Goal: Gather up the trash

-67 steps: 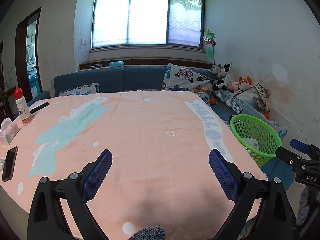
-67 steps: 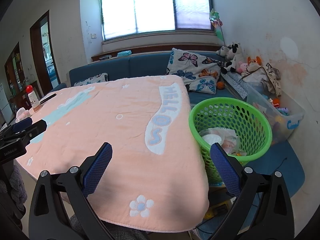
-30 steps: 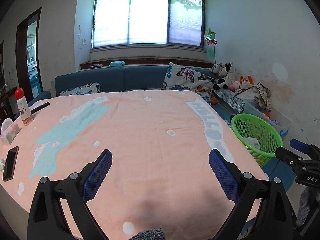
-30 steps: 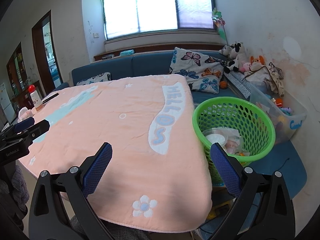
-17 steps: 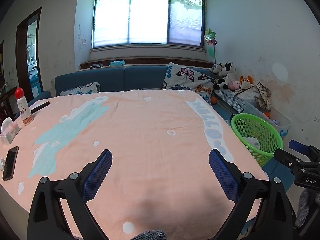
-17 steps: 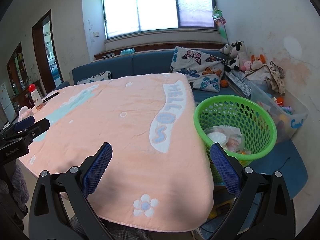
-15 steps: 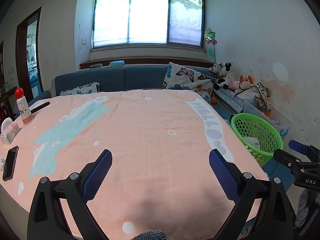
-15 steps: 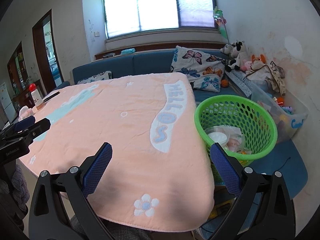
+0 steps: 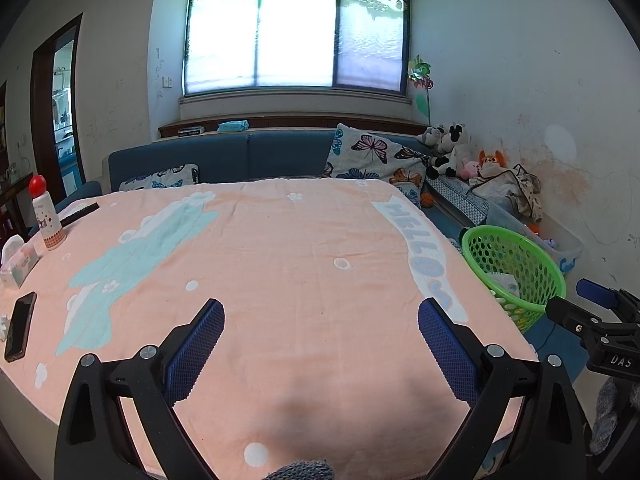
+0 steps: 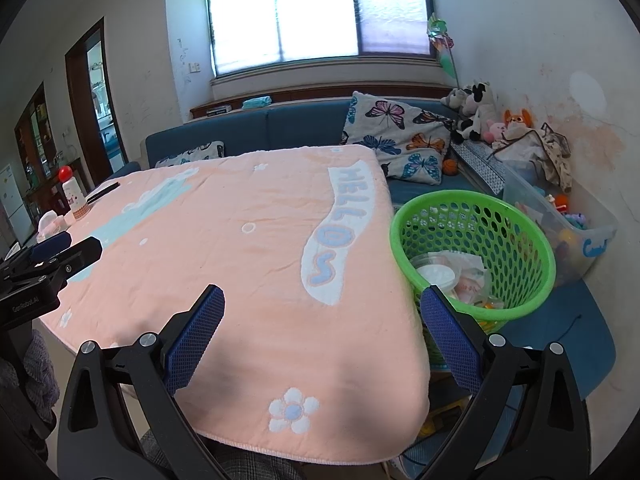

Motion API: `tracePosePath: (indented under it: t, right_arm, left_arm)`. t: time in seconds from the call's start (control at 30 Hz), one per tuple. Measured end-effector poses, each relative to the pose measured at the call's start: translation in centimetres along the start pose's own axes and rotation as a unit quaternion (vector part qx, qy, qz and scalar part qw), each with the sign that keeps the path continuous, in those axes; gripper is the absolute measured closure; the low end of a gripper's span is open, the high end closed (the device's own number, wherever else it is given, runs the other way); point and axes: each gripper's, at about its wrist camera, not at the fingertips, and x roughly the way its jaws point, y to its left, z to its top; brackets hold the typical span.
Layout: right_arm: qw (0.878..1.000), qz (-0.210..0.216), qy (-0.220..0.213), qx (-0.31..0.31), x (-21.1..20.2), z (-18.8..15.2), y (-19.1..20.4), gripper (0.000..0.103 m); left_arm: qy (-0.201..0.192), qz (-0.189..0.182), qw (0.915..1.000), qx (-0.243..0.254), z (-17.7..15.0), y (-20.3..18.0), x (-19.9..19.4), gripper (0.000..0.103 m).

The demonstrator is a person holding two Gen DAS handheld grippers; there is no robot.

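Lying in the green basket [image 10: 516,236] beside the table, the trash [image 10: 460,274] looks like crumpled wrappers and a round plastic lid: light, thin and crinkly, probably slippery, best pinched at a fold or raised edge. The basket is perforated plastic, stiff at the rim [image 9: 558,280]. The blanket [image 9: 304,248] over the table is soft, napped and peach, with no litter on it. Left gripper [image 9: 318,346] and right gripper [image 10: 320,334] hang spread wide, holding nothing.
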Motion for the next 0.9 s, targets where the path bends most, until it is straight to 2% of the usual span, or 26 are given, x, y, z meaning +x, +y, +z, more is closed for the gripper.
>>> tracePosePath:
  t: [0.9]
  right_arm:
    - [1.0,0.005,0.003,-0.003,0.37,-0.19,0.53,0.005]
  left_arm:
    - [0.002,0.012,0.9999,0.0,-0.36,0.03,0.19,0.009]
